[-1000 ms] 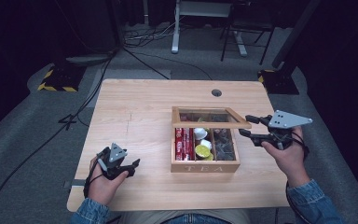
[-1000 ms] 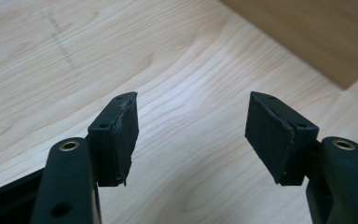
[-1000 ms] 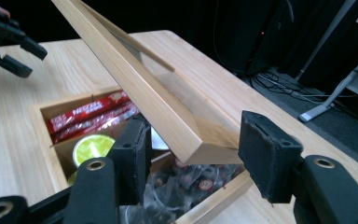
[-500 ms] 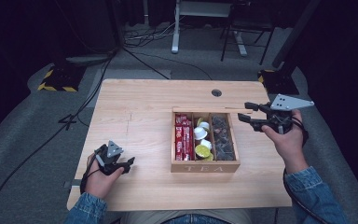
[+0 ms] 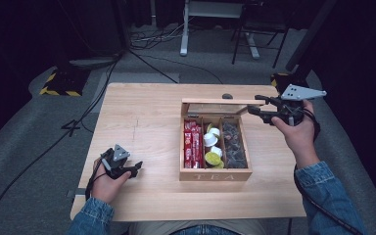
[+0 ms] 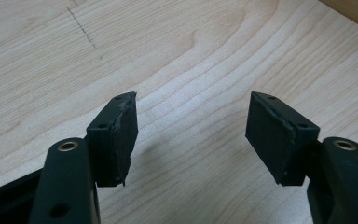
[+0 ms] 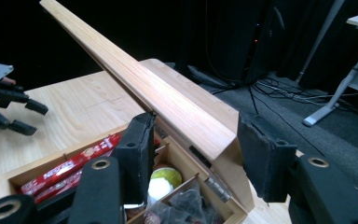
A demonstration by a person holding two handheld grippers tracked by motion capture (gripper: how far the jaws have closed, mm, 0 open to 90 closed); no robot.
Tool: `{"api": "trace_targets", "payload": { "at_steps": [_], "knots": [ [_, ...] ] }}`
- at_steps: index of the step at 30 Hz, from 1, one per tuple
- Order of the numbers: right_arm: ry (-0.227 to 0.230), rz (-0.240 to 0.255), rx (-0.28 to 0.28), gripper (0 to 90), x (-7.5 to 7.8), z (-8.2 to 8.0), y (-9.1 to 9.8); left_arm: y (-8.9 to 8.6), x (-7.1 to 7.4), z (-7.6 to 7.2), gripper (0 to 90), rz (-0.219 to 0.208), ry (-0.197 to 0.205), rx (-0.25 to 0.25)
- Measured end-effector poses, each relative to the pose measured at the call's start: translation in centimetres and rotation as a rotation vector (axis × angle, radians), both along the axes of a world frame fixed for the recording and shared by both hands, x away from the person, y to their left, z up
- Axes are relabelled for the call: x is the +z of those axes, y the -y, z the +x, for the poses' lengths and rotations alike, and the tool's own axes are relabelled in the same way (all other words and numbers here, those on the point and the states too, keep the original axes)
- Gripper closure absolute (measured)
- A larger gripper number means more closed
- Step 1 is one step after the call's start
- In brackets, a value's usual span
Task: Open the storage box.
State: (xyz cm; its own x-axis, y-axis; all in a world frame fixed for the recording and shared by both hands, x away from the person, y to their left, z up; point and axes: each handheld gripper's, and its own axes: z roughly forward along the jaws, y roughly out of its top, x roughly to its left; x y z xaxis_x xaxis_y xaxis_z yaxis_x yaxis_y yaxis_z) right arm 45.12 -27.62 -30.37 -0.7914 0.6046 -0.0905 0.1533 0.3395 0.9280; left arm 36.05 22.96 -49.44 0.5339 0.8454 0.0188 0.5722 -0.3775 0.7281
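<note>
The left gripper (image 5: 133,169) rests low on the bare table (image 5: 142,122), jaws half apart with nothing between them. To its right stands the tea box (image 5: 215,174), with red sticks, pods and dark bags in its compartments. The lid (image 5: 218,101) is raised about upright, so opening looks nearly done. The right gripper (image 5: 255,104) straddles the lid's corner, jaws half apart; whether the pads press it I cannot tell. Beyond it lie grey carpet, cables and a dark room.

Floor: grey carpet (image 5: 34,147) around my table (image 5: 142,112), black cables (image 5: 147,41) trailing across it.
Far side: white desk legs (image 5: 183,29), a dark chair (image 5: 257,34).
Light: dim, walls black.
</note>
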Motion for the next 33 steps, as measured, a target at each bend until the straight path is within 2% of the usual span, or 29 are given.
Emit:
{"api": "trace_targets", "payload": {
  "at_steps": [13,29,33],
  "knots": [
    [0.0,0.019,-0.044,49.2,1.1,2.8,-0.5,-0.1,-0.2,0.2,34.2,0.002,-0.009,-0.002],
    [0.018,0.048,-0.134,45.7,1.4,6.1,-1.6,0.2,-0.2,0.4,34.3,-0.017,0.012,-0.018],
    [-0.006,0.064,-0.14,45.9,1.2,7.0,-2.0,0.4,0.0,0.5,34.2,-0.011,0.011,-0.022]
  ]
}}
